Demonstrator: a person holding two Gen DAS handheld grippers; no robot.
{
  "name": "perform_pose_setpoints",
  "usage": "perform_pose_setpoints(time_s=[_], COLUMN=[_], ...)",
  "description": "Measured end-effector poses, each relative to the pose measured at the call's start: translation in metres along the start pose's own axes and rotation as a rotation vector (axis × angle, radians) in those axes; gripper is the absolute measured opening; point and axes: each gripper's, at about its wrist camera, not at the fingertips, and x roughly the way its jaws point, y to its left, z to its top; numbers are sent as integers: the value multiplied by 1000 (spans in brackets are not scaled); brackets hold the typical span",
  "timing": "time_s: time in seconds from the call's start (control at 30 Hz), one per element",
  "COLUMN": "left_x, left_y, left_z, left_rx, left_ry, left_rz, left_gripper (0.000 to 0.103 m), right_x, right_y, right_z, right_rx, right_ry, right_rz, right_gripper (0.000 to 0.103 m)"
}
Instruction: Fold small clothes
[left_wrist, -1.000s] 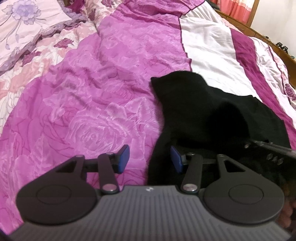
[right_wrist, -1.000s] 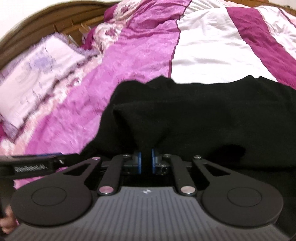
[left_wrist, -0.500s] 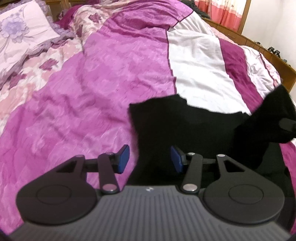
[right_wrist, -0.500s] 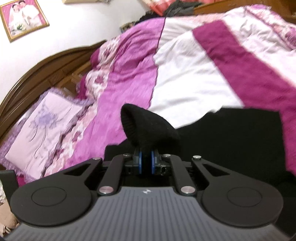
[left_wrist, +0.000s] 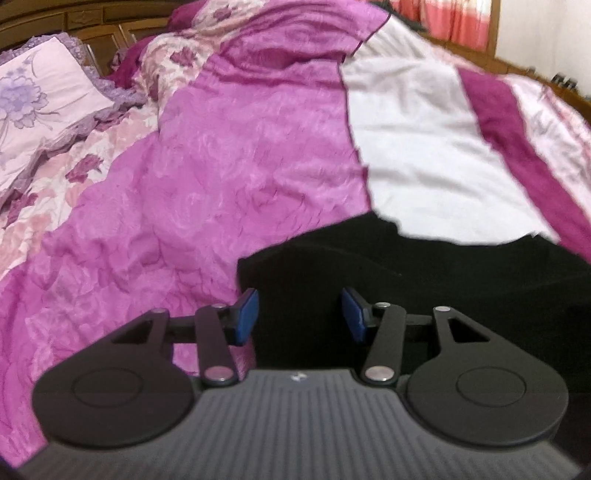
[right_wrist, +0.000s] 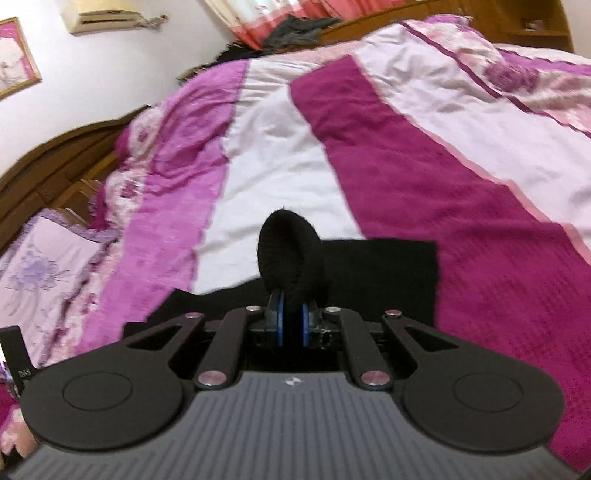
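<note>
A black knit garment (left_wrist: 424, 280) lies on the pink and white bedspread (left_wrist: 229, 184). My left gripper (left_wrist: 299, 314) is open, its blue pads over the garment's left edge, holding nothing. My right gripper (right_wrist: 291, 325) is shut on a fold of the black garment (right_wrist: 291, 254), which stands up as a rounded loop above the pads. The rest of the garment (right_wrist: 388, 273) lies flat below it on the bedspread (right_wrist: 406, 166).
A floral pillow (left_wrist: 40, 99) lies at the far left by the wooden headboard (right_wrist: 55, 162). The bed's wooden side rail (left_wrist: 517, 70) runs along the right. A corner of the left gripper shows in the right wrist view (right_wrist: 16, 354).
My right gripper has lifted its fold of black garment and carried it to the right, across the bed. My left gripper has tilted up and stays open over the garment's left edge.
</note>
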Motion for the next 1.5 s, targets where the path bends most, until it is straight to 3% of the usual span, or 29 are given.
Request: perform_pose_setpoints(time_s=[0.33,0.63,0.8,0.97,1.1,1.27,1.43,1.5], left_x=[19,2,-17,-15,-8,-10,-29,-39], left_y=[1,6,6,4,12,14,17,18], left_z=[-12,-9,-13,-20,-24,-21,-19,-21], left_rx=[-3,-12,-3,16,-11,-16,-19,-20], left_ry=[-2,-6,-21,-2,16,26,30,32], left_rz=[33,1,-20,-7,-11,-15,-33,-44], left_gripper=[54,54,52,52,54,55,53,53], right_x=[39,19,5,31,54,54,29,15], right_y=[-55,-56,-29,-8,-24,-42,-29,-23], right_z=[-35,-30,-21,-24,-32,-35,-32,-33], right_rx=[69,40,-69,-167,-127,-41,-61,-73], right_ry=[55,-4,-64,-15,32,23,12,7], right_rz=[-115,-194,-151,-132,-194,-160,-138,-128], right_gripper=[11,11,12,13,13,13,39,43])
